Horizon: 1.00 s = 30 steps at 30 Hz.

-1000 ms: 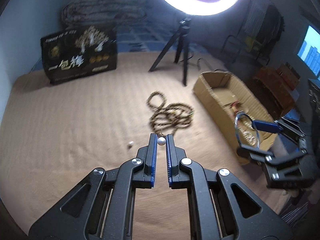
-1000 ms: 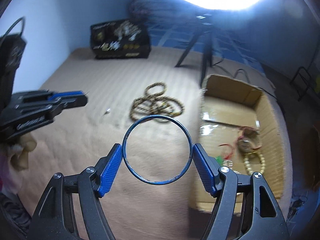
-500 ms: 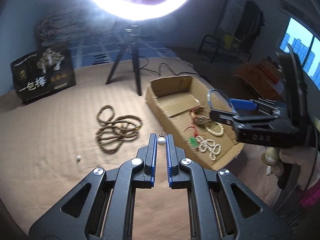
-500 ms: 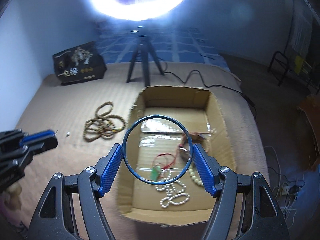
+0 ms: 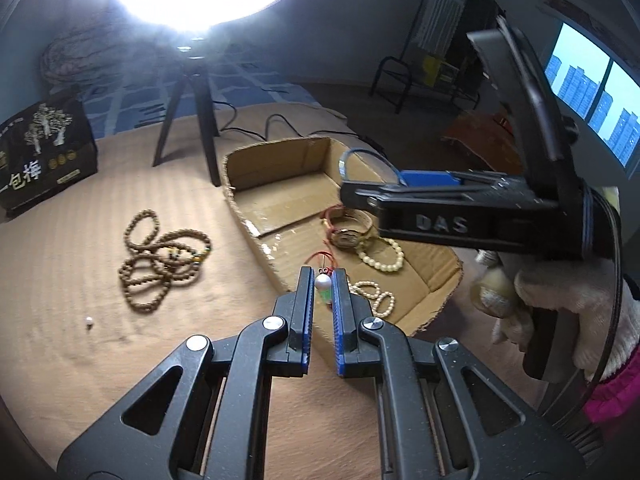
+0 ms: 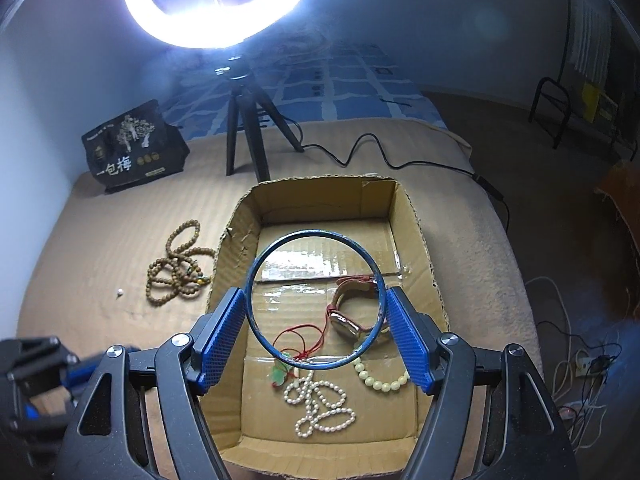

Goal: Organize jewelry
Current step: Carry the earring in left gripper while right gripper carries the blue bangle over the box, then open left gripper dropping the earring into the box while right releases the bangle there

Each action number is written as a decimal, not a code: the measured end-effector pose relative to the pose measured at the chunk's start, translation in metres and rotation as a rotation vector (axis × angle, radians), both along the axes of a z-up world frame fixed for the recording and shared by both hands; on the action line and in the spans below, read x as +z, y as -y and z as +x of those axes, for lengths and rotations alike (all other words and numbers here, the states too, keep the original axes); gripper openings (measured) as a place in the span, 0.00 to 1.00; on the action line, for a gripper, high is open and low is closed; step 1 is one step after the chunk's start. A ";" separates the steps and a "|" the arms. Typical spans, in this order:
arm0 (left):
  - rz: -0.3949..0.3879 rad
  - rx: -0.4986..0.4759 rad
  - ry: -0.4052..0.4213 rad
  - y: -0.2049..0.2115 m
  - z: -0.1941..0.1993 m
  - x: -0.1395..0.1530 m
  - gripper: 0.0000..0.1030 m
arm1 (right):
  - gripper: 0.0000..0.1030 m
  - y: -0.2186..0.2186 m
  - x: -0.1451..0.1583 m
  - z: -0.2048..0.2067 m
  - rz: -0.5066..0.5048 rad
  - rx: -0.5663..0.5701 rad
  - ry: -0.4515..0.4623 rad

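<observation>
In the left wrist view, the left claw (image 5: 322, 280) is seen clamped on one small pearl earring (image 5: 322, 282), which is held between the blue pads just above the near wall of a cardboard box (image 5: 256, 240). One tangled string of brown beads (image 5: 162, 256) lies on the tan bed cover (image 5: 80, 280) to the left of the box, and one loose pearl (image 5: 89, 322) lies apart from it, nearer the camera. Inside the box one watch (image 5: 349, 236), one pale bead bracelet (image 5: 382, 254) and one pearl necklace (image 5: 372, 296) are seen. The right claw (image 5: 372, 180) is held over the box from the right by a gloved hand (image 5: 560, 304), with one blue bangle (image 5: 362, 164) at its tip. One black printed bag (image 5: 44, 152) stands at the far left, and one ring light on a tripod (image 5: 192, 92) stands behind the box.

In the right wrist view, the right claw (image 6: 316, 320) is seen closed on the blue bangle (image 6: 316, 300), whose rim is pressed between the two blue pads, above the open box (image 6: 416, 240). On the box floor are counted one watch (image 6: 348, 316), one green pendant on a red cord (image 6: 282, 374), one pearl necklace (image 6: 320, 408) and one pale bead bracelet (image 6: 380, 376). The brown beads (image 6: 176, 272) and the loose pearl (image 6: 119, 292) lie on the bed cover (image 6: 100, 240) left of the box. The left claw (image 6: 48, 372) appears blurred at the lower left.
</observation>
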State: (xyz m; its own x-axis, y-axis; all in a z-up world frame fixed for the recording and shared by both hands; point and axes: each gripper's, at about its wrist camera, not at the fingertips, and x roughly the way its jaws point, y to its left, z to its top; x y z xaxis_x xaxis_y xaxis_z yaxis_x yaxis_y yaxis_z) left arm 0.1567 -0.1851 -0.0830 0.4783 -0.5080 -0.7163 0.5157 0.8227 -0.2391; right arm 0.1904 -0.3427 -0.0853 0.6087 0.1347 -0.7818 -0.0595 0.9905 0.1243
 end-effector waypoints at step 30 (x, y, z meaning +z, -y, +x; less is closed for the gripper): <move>0.025 -0.054 -0.009 0.024 -0.008 -0.010 0.48 | 0.79 0.018 -0.008 0.002 0.036 -0.084 -0.016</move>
State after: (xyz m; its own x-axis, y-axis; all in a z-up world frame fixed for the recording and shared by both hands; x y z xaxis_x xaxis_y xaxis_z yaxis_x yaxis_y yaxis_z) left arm 0.1489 -0.2087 -0.0933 0.4444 -0.5146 -0.7333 0.5574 0.7997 -0.2234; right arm 0.1927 -0.3608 -0.0937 0.6063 0.1123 -0.7873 0.0259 0.9867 0.1606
